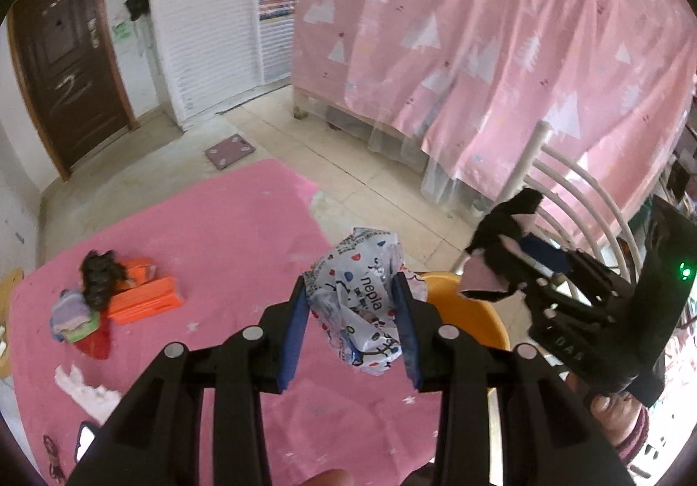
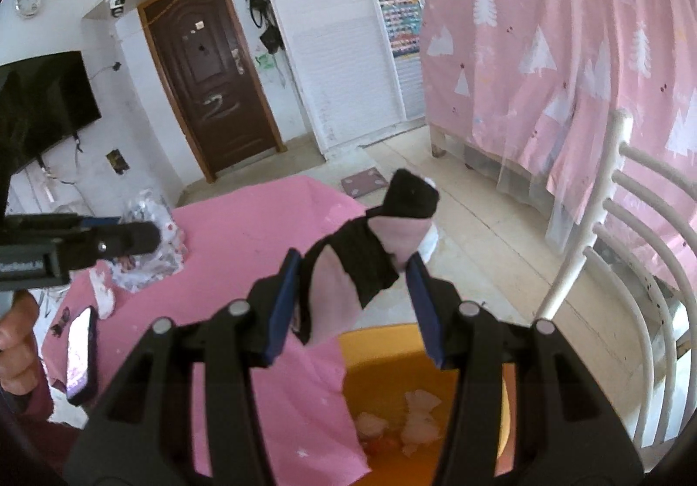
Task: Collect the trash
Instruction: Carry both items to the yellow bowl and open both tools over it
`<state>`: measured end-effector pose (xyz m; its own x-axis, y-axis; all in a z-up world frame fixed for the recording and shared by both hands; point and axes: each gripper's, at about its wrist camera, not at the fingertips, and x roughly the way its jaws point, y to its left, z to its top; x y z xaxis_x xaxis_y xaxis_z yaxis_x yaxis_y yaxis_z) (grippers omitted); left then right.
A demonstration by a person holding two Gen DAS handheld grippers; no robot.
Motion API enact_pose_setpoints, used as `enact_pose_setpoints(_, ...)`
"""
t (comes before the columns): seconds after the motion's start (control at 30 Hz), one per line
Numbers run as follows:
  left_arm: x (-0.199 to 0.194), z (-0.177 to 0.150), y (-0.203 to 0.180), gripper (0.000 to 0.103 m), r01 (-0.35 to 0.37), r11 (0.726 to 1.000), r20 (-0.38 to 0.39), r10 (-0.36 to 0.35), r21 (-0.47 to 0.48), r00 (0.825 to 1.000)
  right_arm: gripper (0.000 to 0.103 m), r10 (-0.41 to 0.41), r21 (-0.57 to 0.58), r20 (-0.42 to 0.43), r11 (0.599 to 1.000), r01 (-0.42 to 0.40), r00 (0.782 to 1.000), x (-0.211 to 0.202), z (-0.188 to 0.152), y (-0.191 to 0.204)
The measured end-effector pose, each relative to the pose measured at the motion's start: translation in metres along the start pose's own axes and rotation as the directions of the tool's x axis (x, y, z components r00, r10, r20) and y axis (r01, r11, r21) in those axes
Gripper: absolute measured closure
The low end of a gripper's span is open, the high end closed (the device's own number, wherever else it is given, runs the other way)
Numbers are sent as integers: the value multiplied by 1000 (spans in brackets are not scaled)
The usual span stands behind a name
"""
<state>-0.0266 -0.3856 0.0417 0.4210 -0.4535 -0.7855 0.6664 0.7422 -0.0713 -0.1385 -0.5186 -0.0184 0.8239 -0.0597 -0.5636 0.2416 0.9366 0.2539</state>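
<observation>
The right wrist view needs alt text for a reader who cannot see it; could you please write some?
The right gripper holds a black-and-pink torn wrapper between its blue-padded fingers, above an orange plastic bin containing crumpled white tissues, beside a pink-covered table.

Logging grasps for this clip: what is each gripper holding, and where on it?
Left gripper pinches the crumpled printed wrapper across its middle. Right gripper clamps the black-and-pink scrap near its lower part.

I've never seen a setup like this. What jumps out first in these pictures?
The left gripper pinches a crumpled printed wrapper above the pink tablecloth. The right gripper grips a black and pink scrap over an orange bin holding crumpled tissues. Behind hangs a big pink curtain with white trees.
</observation>
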Motion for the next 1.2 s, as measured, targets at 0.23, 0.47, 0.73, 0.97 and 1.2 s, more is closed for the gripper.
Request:
enact_pose_setpoints(0.23, 27, 8, -39, 73, 66, 997, -41, -64, 34, 997, 55, -1, 30, -51, 1000, 3, 999, 10, -12, -23)
enact_pose_setpoints(0.47, 45, 15, -70, 66, 86, 994, -54, -82, 64, 995, 53, 12, 57, -97, 998, -7, 995, 19, -24, -37)
enact_pose_setpoints(0.73, 50, 18, -83, 44, 87, 993, -64, -82, 81, 995, 43, 23, 79, -89, 997, -16, 996, 14, -25, -44)
enact_pose_setpoints(0.97, 44, 18, -63, 44, 74, 996, -53, -71, 53, 996, 43, 24, 71, -84, 997, -18, 996, 13, -20, -39)
enact_pose_setpoints(1.2, 29, 16, -27, 44, 53, 998, -27, -53, -17, 998, 43, 40, 30, -81, 999, -38, 996, 15, -8, -15)
